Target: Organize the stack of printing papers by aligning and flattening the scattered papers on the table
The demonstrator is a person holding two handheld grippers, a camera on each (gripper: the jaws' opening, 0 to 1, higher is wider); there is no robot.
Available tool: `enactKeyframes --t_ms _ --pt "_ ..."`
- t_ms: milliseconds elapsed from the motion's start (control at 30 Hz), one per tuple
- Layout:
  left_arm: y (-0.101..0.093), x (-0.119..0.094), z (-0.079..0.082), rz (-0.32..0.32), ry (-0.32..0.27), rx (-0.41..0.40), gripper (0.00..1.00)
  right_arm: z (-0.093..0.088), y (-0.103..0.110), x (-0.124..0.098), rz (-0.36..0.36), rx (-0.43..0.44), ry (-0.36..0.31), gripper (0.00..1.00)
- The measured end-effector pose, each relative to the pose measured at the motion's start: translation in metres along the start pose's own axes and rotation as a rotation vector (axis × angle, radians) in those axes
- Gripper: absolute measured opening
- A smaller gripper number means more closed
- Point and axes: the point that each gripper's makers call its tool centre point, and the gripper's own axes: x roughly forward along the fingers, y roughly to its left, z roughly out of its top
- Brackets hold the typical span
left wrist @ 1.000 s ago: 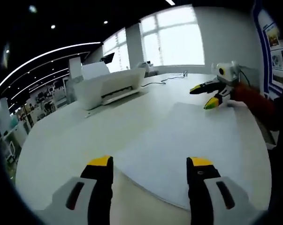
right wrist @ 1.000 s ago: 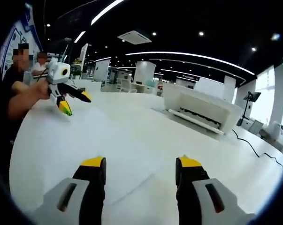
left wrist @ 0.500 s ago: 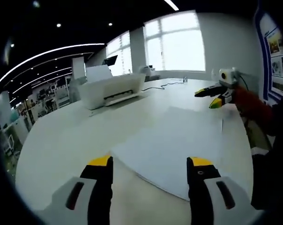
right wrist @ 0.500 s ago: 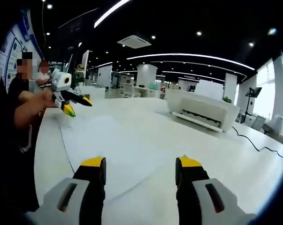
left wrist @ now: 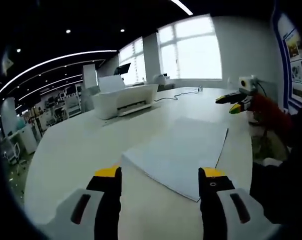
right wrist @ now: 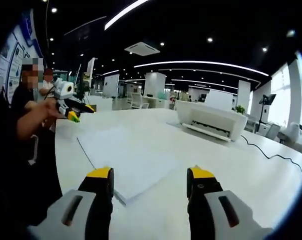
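Both cameras have drawn back and up over the last second, so the paper stack takes less of each frame than before and its near corner, earlier cut off by the lower edge, now shows whole between the jaws. Largest in view is the white counter (left wrist: 65,155), which runs from the lower left of the left gripper view up to the windows at the upper right. On it, right of centre, lies the paper stack (left wrist: 183,152), flat and fairly squared, though a thin dark line along its right side suggests an upper sheet sits slightly off the ones beneath; in the right gripper view the paper stack (right wrist: 128,160) lies at centre with its near corner just ahead of the jaws. A white printer (left wrist: 124,99) stands well apart from the paper, at upper left of centre in the left gripper view. Smallest are the tools: the left claw (left wrist: 160,176) hangs above the near corner with its jaws spread and nothing between them, and the right claw (right wrist: 149,175) is likewise spread and empty over its own end of the stack. My reading is that the hands are between passes, lifted off to check the alignment. The next move likely calls for lowering both claws to opposite edges and nudging the stray sheet inward, then pressing the top flat.
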Motion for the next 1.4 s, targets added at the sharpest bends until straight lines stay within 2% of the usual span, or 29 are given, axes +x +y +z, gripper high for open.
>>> enactKeyframes --t_ms 333,700,833,967,1267,1400 --pt "-0.004 -0.043 -0.007 0.042 -0.006 -0.006 0.65 -0.002 0.011 -0.029 -0.011 0.005 -0.010 0.54" --pt "-0.018 -0.099 -0.010 0.103 -0.043 -0.016 0.64 0.009 0.037 -0.062 -0.004 -0.036 -0.027 0.53" --pt "-0.025 -0.122 -0.008 0.123 -0.076 -0.018 0.63 0.015 0.052 -0.077 0.000 -0.066 -0.034 0.53" --pt "-0.028 -0.137 -0.007 0.141 -0.094 -0.015 0.64 0.017 0.057 -0.089 -0.007 -0.072 -0.045 0.52" --pt "-0.041 -0.170 0.009 0.169 -0.159 0.001 0.64 0.017 0.063 -0.106 -0.017 -0.033 -0.092 0.49" --pt "-0.046 -0.179 0.006 0.182 -0.162 0.005 0.64 0.014 0.067 -0.112 -0.015 -0.022 -0.097 0.49"
